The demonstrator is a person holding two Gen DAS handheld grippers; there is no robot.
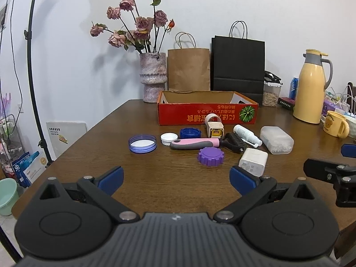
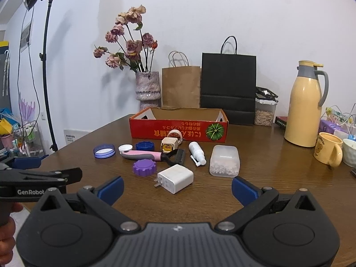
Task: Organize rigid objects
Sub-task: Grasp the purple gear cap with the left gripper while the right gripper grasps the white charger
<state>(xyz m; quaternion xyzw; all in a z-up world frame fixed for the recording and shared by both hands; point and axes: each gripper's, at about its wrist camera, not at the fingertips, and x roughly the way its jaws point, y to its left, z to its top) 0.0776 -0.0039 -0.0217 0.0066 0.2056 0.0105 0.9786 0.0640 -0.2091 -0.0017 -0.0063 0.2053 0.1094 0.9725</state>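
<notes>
Even, bright light; soft wall shadows; edges bowed, perhaps slightly blurred.

Red box [image 2: 178, 131], purple cap [image 2: 144, 167], white charger [image 2: 175, 178], perhaps cream-yellow flask [image 2: 304, 104].

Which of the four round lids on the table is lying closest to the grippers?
The purple lid with the toothed edge; the white, dark blue and clear blue lids lie farther back.

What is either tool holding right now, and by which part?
Nothing is held. The left tool and right tool are both open above the table, short of the white charger and the other items.
</notes>
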